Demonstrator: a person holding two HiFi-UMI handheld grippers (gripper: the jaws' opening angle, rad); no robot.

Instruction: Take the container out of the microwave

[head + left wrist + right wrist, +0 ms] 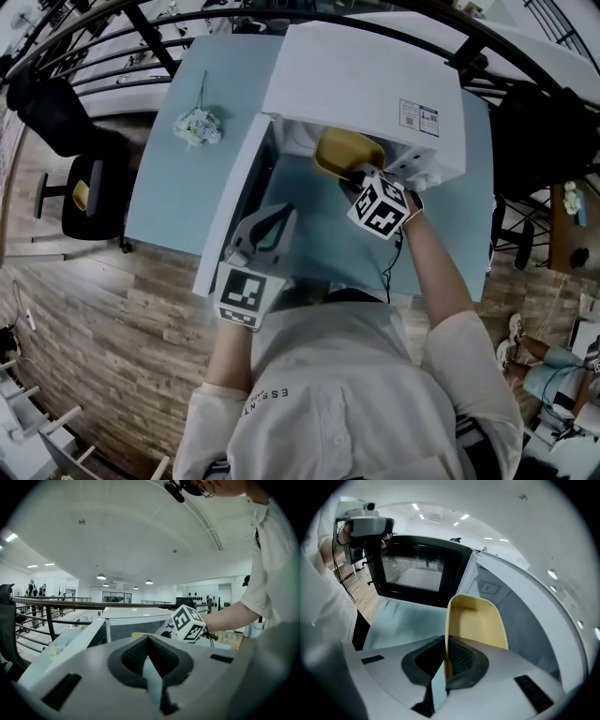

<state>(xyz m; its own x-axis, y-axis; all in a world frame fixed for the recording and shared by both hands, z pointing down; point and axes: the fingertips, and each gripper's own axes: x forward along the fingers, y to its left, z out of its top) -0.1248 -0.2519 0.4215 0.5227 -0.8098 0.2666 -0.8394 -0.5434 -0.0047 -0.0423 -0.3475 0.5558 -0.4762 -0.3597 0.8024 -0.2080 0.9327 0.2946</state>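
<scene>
Right tool (446,644): jaws clamped on near wall of yellow container (476,620). Container sits ahead of tool in microwave (366,84) mouth. Left tool (149,641): jaws together, empty. Handling: hold level, draw straight back, clear of door (417,573).

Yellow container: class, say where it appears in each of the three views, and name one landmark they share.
Head view: upper centre, at the mouth of the microwave, yellow container in the right gripper.
Left gripper view: only a pale sliver at centre, probably it.
Right gripper view: centre, rim clamped between the jaws.
Shared landmark: the open microwave door.
</scene>
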